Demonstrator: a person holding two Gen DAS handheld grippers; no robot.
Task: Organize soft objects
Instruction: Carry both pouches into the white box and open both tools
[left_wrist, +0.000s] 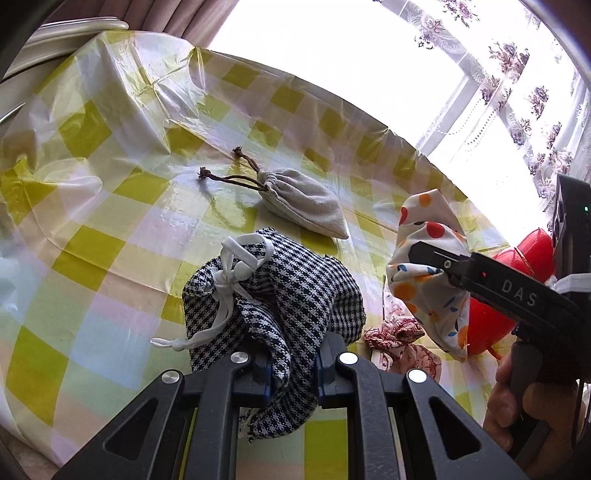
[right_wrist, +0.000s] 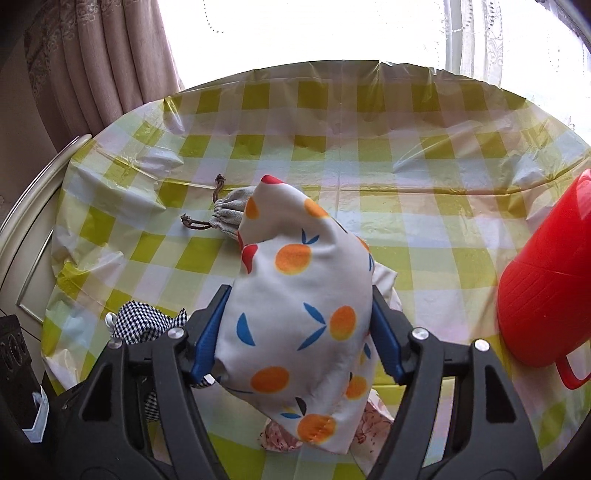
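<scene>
My left gripper is shut on a black-and-white houndstooth pouch with a white drawstring, held just above the table. My right gripper is shut on a white pouch with an orange fruit print, lifted above the table; it also shows in the left wrist view, with the right gripper clamped on it. A beige drawstring pouch lies on the checked tablecloth beyond both. A red-and-white floral pouch lies on the table under the fruit pouch.
A red plastic basket lies at the right on the yellow checked plastic tablecloth. A bright window and curtains stand behind the table's far edge. A cream furniture edge is at the left.
</scene>
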